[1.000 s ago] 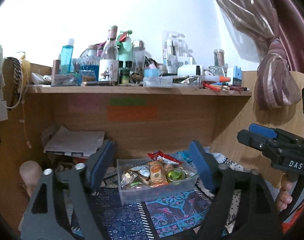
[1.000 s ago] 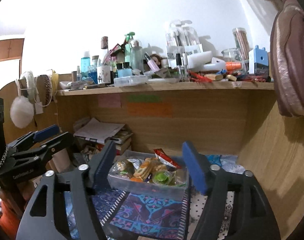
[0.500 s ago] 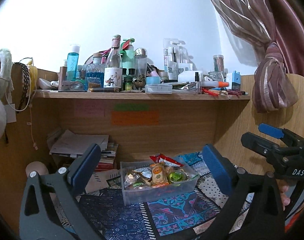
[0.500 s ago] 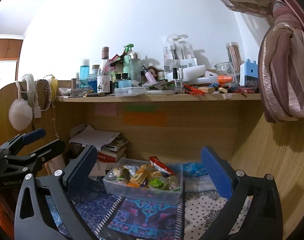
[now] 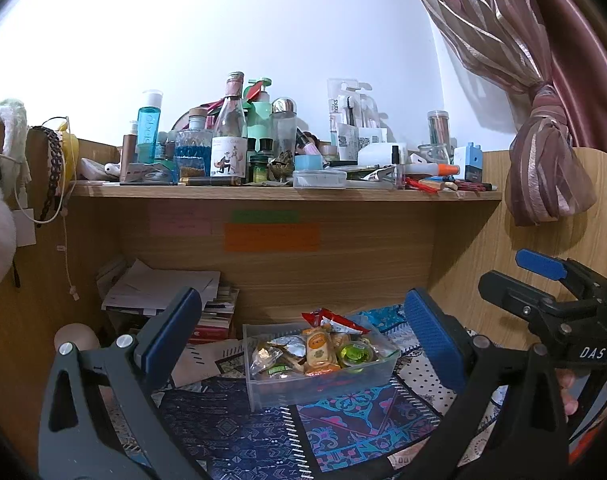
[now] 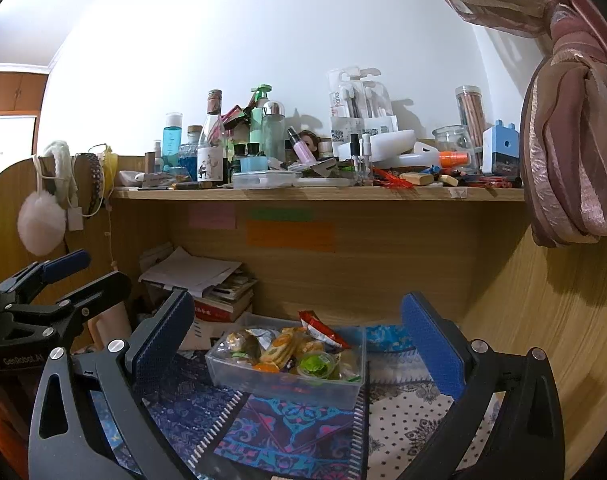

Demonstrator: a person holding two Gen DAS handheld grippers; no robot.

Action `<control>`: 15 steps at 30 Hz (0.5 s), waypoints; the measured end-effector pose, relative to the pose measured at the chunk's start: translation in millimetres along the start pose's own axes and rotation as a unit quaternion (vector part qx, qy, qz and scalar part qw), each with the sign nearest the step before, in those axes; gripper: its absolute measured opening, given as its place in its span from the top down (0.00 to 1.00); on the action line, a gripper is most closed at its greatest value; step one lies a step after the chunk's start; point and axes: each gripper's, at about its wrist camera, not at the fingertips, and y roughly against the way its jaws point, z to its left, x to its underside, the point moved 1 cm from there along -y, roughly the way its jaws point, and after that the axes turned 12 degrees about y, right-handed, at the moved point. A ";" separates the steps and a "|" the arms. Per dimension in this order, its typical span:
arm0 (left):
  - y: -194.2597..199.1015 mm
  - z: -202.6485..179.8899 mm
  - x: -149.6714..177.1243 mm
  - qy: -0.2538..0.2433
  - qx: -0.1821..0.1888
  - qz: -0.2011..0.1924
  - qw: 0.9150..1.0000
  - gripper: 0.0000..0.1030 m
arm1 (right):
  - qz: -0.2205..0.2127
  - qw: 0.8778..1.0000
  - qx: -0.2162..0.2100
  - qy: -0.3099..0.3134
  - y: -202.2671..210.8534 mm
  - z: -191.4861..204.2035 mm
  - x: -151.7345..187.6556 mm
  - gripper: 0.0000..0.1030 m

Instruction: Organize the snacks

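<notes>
Both our tools, left tool point(image 5: 301, 334) and right tool point(image 6: 297, 334), gape empty before the snack bin point(image 5: 317, 364), lower centre; next, pick one packet.

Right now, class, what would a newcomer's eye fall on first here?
First, the clear tub of bright snack packets, sitting on the patterned cloth in the desk's alcove. Then the shelf above, crowded with bottles. Both grippers, left and right, stand wide open, holding nothing.

A clear glossy plastic bin point(image 5: 319, 384) of shiny foil-wrapped snacks point(image 5: 315, 350) sits on patterned cloth point(image 5: 231, 436) against matt wood-grain panelling point(image 5: 363, 272).
</notes>
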 end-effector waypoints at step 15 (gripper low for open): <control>0.8 -2.3 0.8 0.001 -0.001 -0.002 1.000 0.00 | -0.001 1.000 0.000 -0.004 1.8 -2.2 1.3 0.00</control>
